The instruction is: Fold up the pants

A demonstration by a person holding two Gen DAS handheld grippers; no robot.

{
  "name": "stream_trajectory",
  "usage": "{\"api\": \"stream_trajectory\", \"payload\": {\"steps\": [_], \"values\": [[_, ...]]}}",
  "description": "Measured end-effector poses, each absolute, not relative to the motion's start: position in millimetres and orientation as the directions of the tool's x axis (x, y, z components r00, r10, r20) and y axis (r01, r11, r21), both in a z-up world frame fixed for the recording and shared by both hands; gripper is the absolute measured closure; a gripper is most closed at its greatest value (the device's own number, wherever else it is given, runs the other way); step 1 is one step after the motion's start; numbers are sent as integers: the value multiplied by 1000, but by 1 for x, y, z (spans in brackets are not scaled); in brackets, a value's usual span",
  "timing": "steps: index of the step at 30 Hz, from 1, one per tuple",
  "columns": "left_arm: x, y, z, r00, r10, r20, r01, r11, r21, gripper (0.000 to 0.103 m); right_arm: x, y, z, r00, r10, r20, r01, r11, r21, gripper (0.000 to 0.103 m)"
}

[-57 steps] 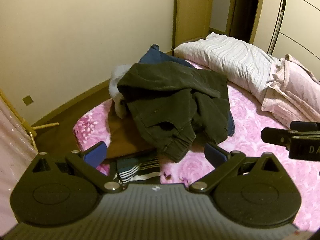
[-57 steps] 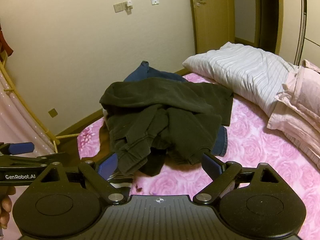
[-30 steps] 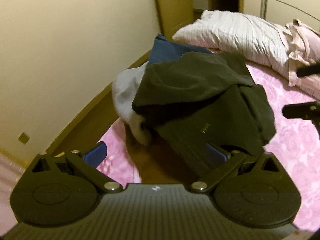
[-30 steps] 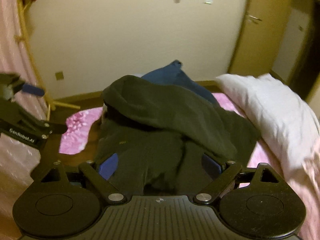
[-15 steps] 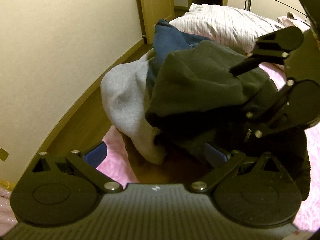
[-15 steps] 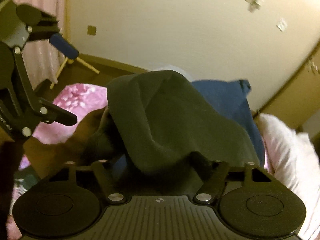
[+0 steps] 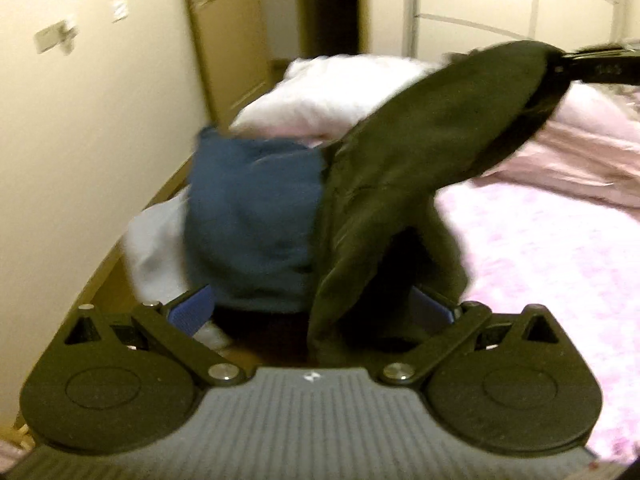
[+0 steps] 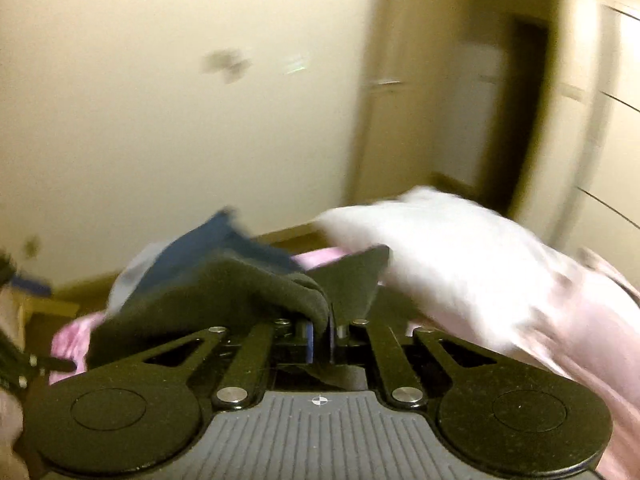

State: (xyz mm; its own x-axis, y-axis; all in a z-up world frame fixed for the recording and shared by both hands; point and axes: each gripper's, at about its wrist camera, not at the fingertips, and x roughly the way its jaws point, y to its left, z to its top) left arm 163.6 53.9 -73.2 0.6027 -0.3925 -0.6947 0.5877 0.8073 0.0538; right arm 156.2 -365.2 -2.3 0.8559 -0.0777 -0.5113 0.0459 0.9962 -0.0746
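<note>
Here the right gripper (image 8: pixel 320 338) is seen with its blue pads brought together on a fold of the dark green pants (image 8: pixel 224 300); its jaws have just been closing, and the cloth is pinched between them. In the left wrist view the same pants (image 7: pixel 420 168) are drawn up and out to the upper right, where the pinched end is met by the right gripper (image 7: pixel 560 66), shown only as a dark bar at the frame's edge. The rest of the garment hangs down in a long drape over the pile of clothes and falls between the fingers of the left gripper (image 7: pixel 316 310). That gripper's jaws are spread wide, the blue pads (image 7: pixel 192 308) standing well apart on either side of the cloth, and nothing is pressed by them. Just beside the pants a blue garment (image 7: pixel 256 220) is heaped, with a pale grey garment (image 7: pixel 156 240) under its left side. All of it lies on a bed with a pink flowered cover (image 7: pixel 540 260), and a white pillow (image 7: pixel 340 92) is seen behind the pile. Both views are blurred, so finer detail of the cloth cannot be told.
</note>
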Motion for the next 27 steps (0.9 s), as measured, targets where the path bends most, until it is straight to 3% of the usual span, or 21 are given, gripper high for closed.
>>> {"api": "stream_trajectory", "payload": {"steps": [8,12,14,16,18,22,27], "values": [[36,-53,-52,519,-549,-656,757,652,53,1,-64,-473,44,822,-384,-421,409,912,-32,102],[-31,-101,-66,432,-588,-684,829,557,46,1,-182,-500,31,711,-533,-460,552,827,-106,101],[-59,-121,-76,378,-596,-708,855,519,20,1,-232,-533,1,591,-601,-538,651,749,-123,101],[-82,-139,-88,330,-592,-735,881,473,14,1,-271,-568,-35,426,-600,-677,750,653,-106,89],[-103,-149,-99,298,-580,-759,907,421,34,1,-305,-579,-67,337,-561,-756,789,606,-98,80],[-131,-163,-127,242,-540,-806,945,320,69,1,-347,-548,-94,302,-559,-772,792,598,-123,66],[-124,-172,-157,200,-493,-847,961,269,70,1,-355,-504,-119,313,-462,-830,773,632,-60,60]]}}
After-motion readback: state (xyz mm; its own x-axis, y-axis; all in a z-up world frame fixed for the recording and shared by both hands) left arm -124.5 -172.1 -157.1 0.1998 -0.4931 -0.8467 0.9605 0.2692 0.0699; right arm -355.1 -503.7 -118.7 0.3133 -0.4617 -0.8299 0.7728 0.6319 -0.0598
